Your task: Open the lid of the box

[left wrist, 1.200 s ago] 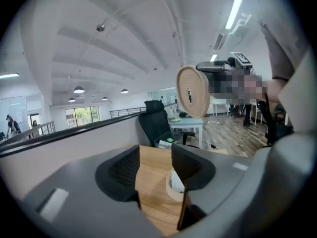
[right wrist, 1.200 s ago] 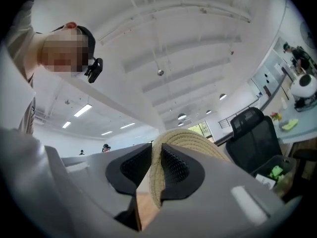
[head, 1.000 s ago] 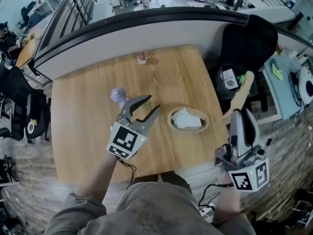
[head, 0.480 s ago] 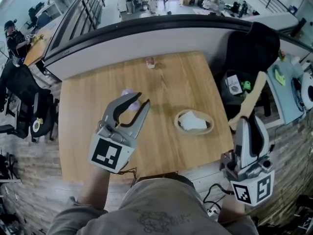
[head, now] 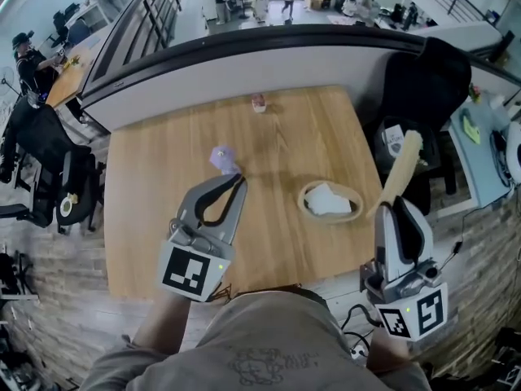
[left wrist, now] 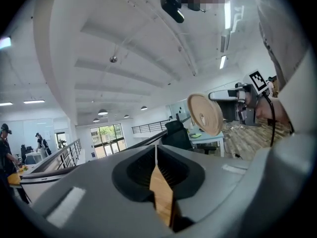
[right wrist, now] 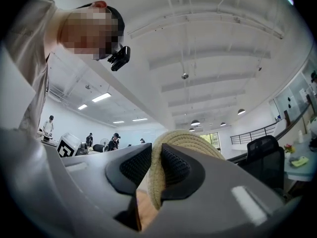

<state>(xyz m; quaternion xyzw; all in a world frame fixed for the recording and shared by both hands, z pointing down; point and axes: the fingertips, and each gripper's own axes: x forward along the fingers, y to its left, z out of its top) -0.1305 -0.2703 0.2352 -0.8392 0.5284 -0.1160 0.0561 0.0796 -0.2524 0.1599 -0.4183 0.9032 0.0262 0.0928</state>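
Observation:
A round woven box point(head: 352, 210) stands uncovered on the wooden table point(head: 155, 186), with something white inside. Its woven lid point(head: 402, 166) is held up on edge off the table's right side, and my right gripper point(head: 396, 208) is shut on its rim. In the right gripper view the lid's braided rim point(right wrist: 188, 139) is pinched between the two pads. My left gripper point(head: 237, 182) hovers over the table's front middle, shut with nothing in it. The left gripper view looks upward and shows the lid's wooden underside point(left wrist: 204, 114) in the distance.
A small purple object point(head: 221, 158) lies just beyond the left gripper. A small pinkish item point(head: 259, 102) sits near the table's far edge. A black chair point(head: 423, 80) and a desk stand right of the table; a curved railing wall runs behind it.
The left gripper's jaws have closed from wide open to shut, empty, and it has drawn back toward the table's front. The right gripper still holds the lid at the right.

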